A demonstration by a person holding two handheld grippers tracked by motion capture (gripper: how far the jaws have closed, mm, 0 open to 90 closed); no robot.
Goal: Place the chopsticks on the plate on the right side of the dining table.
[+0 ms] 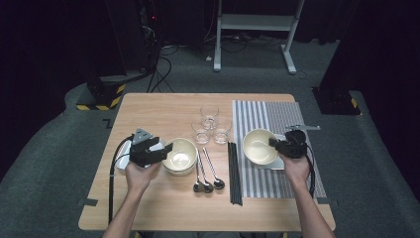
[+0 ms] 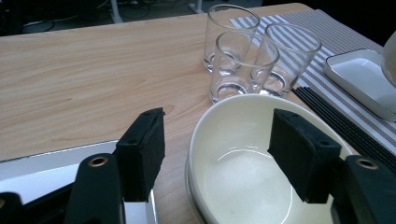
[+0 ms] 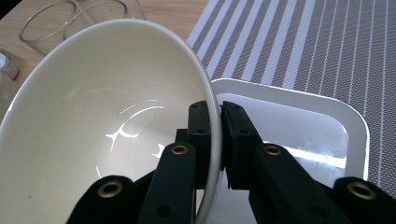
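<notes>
The right gripper (image 1: 274,143) had its jaws pinched tight on the rim of the cream bowl (image 1: 258,146), one jaw inside the wall and one outside, as the right gripper view showed it (image 3: 220,135). That bowl (image 3: 102,121) sat tilted over the white tray (image 3: 317,126), which lay on the striped mat (image 1: 277,119) at the right side of the counter (image 1: 163,106).

Over on the left, the left gripper (image 1: 167,148) had its jaws spread wide, gripping nothing. In the left gripper view they straddled the near rim of the stacked bowls (image 2: 243,163), one pad outside over the wood, the other over the hollow; whether either pad touched, I could not tell. A second white tray (image 2: 42,172) lay just beside those bowls, under the gripper's body.

Behind stood three clear glasses (image 1: 211,124) in a tight cluster. Three spoons (image 1: 207,171) lay side by side between the bowls, and black chopsticks (image 1: 234,171) lay along the mat's left edge.
</notes>
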